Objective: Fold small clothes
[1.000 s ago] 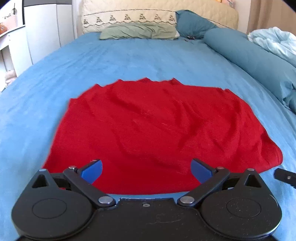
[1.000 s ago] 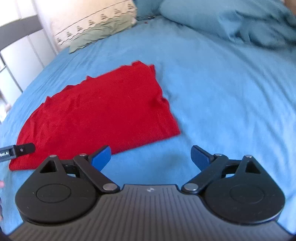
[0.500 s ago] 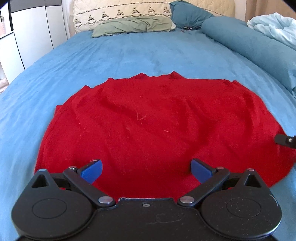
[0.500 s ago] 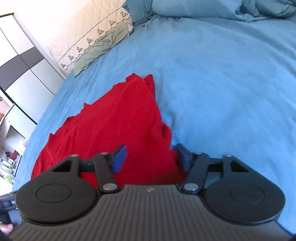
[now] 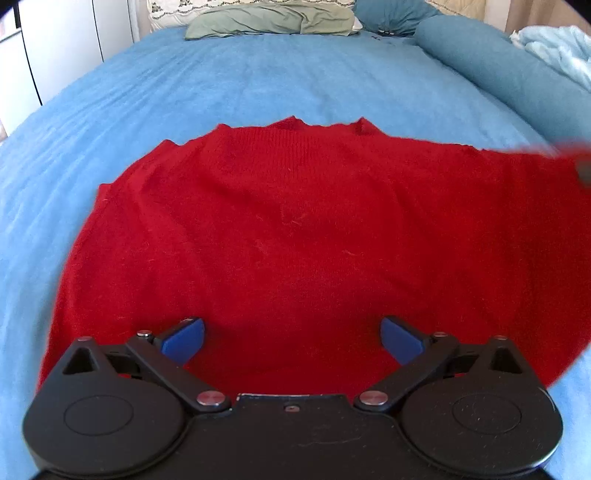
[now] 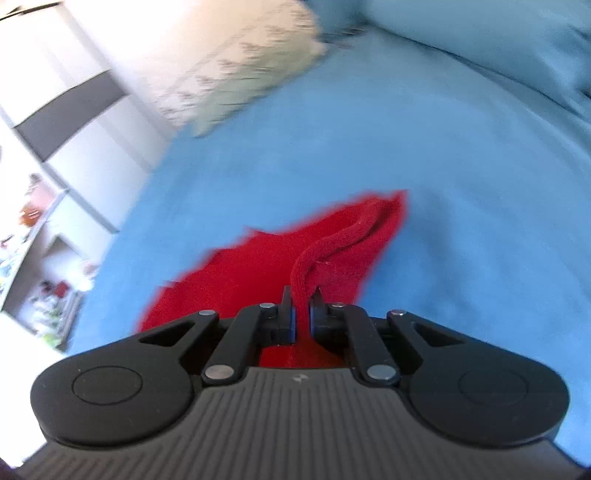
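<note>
Knitwear is what I am folding: a red sweater spread on the blue bed, its ribbed neck edge away from me and the near hem just under my left claw. That claw hovers with its blue pads wide apart and nothing between them, the fabric lying flat beneath. My right claw has just been closing, and its jaws now pinch a rolled edge of the sweater at its right side; in the left wrist view that corner looks lifted off the bed and blurred at the right edge. The knit seems soft, light and limp, so I judge it will drape and sag from any single pinch, and stretch a little if I pull hard. It also looks fuzzy enough to cling to the bedspread, which may drag the lower layer along or bunch it. The sensible holds are the thicker edges: hem, side seam, ribbed collar, where the pads bite on doubled fabric instead of one thin layer. For an even fold I would take the near hem corner with the left claw, so both ends of that side travel together. Green pillows and a rolled blue duvet lie well apart from the work.
</note>
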Demonstrator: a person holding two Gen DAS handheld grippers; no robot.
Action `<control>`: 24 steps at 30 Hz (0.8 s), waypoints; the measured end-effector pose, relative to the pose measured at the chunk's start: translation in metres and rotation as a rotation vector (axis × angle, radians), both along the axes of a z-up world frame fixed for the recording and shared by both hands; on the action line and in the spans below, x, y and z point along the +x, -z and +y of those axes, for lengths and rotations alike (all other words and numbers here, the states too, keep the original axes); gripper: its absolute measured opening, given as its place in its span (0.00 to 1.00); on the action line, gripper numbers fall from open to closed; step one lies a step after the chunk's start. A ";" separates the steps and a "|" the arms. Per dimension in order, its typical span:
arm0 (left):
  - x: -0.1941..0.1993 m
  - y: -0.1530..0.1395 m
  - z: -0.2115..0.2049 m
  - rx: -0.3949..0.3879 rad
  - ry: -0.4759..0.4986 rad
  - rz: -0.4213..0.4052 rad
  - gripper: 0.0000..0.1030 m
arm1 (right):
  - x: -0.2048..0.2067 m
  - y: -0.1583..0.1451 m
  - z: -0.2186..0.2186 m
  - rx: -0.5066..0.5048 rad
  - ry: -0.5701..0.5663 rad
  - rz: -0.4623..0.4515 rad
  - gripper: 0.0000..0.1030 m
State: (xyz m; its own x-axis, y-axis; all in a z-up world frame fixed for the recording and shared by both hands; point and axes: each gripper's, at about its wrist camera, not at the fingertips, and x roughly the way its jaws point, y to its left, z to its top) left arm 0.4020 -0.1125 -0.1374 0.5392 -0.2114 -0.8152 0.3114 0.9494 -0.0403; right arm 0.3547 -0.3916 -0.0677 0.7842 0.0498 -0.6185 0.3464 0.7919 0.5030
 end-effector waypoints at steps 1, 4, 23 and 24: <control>-0.001 -0.004 0.008 -0.008 -0.005 -0.001 1.00 | 0.013 -0.012 0.016 -0.008 -0.039 -0.015 0.21; -0.005 -0.017 0.040 -0.020 -0.010 0.002 1.00 | 0.059 -0.041 0.082 -0.033 -0.216 -0.058 0.21; -0.050 -0.016 0.169 -0.228 -0.048 -0.056 0.98 | 0.124 0.004 0.256 -0.238 -0.626 -0.021 0.88; -0.048 -0.016 0.168 -0.257 -0.045 -0.052 0.98 | 0.118 -0.003 0.248 -0.251 -0.607 -0.030 0.89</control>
State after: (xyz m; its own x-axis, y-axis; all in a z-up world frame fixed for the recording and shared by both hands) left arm 0.3537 0.0553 -0.1211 0.5927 -0.3824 -0.7089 0.2769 0.9232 -0.2666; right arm 0.4729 -0.1434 -0.0649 0.6793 0.3464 -0.6469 -0.2108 0.9365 0.2802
